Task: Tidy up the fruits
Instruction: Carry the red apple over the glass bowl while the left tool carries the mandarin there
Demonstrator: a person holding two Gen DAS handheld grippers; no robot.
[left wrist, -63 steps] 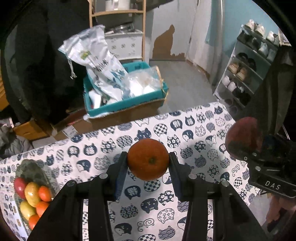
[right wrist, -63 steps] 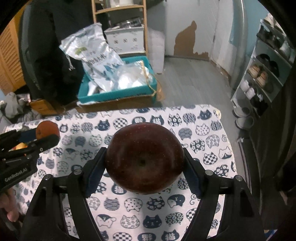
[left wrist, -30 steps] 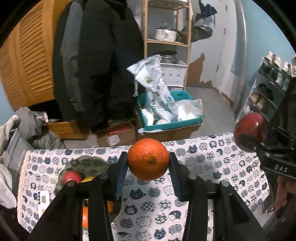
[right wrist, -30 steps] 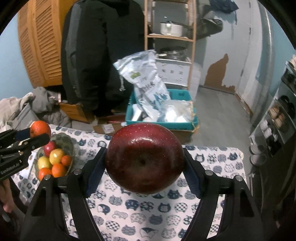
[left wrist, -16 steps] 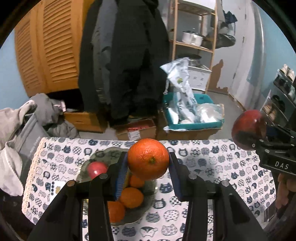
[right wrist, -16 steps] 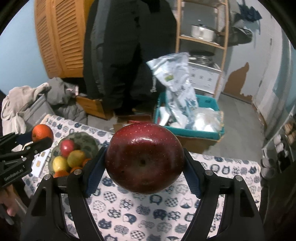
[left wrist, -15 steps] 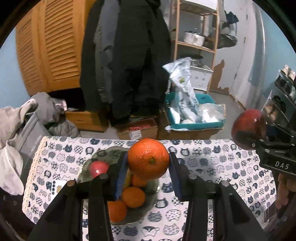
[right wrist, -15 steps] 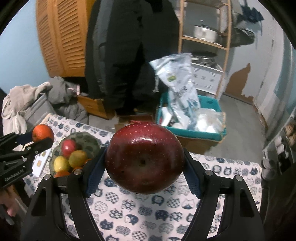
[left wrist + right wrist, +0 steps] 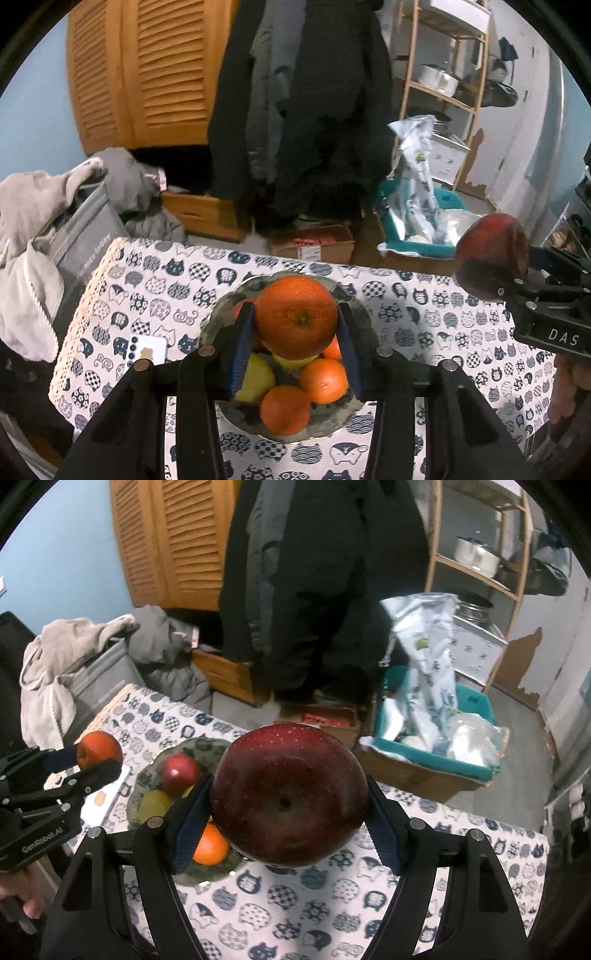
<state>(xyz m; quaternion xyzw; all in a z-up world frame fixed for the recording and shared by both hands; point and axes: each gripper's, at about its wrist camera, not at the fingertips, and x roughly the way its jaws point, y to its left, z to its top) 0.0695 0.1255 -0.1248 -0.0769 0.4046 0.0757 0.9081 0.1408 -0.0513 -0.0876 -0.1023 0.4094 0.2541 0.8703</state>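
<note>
- Grip status, left gripper (image 9: 295, 332): the blue pads are closed on an orange (image 9: 296, 317), which hangs directly above the bowl (image 9: 218, 321) in the left wrist view, clear of the fruit beneath it.
- Grip status, right gripper (image 9: 288, 797): the pads clamp a dark red apple (image 9: 289, 794), held above the cat-print tablecloth (image 9: 295, 904) to the right of the bowl.
- Progress, as judged from the frames: the bowl already holds several fruits, namely oranges, yellow fruit and a small red apple (image 9: 180, 773). Two fruits remain in the air, so two placements are left. The orange appears closest to release; the apple needs a shift leftward first.
- Risk: the bowl is nearly full, so a fruit released onto the pile may roll off.
- Left wrist view only: the near oranges in the bowl, the white card (image 9: 146, 350) lying on the cloth just left of the bowl, and the right gripper seen side-on at the right edge.
- Right wrist view only: the small red apple at the far rim in full, and the gap between the held orange and the bowl.
- Background, both views: dark coats (image 9: 306, 103), louvered wooden doors (image 9: 147, 74) and a teal crate (image 9: 476, 709) stand beyond the table.
</note>
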